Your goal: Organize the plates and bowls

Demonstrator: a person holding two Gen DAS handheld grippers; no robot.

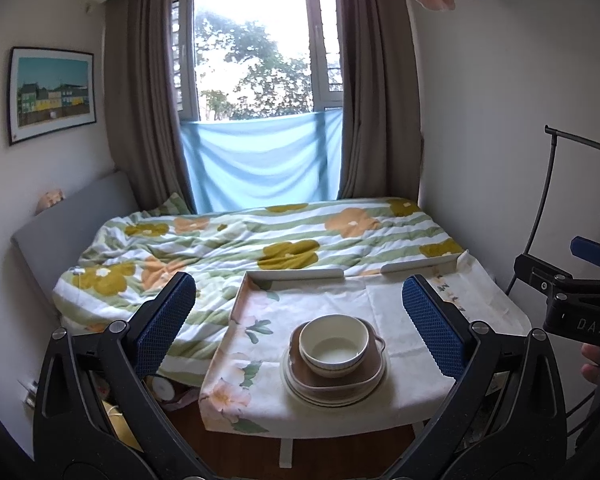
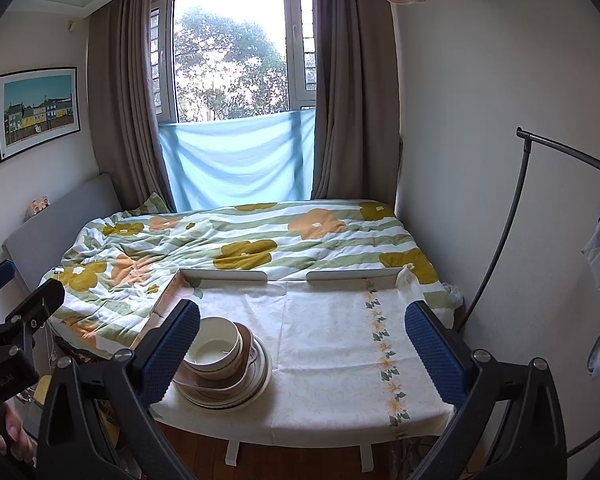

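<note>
Both tongs are held level above the near edge of the worktop [image 1: 332,292], aimed toward the bed [image 2: 240,236], jaws spread wide and gripping nothing. The left tongs [image 1: 300,320] frame the stack: a white bowl [image 1: 334,344] sits in a brown dish [image 1: 340,380] on plates [image 2: 236,398]. The right tongs [image 2: 304,348] hover over bare cloth beside it.
</note>
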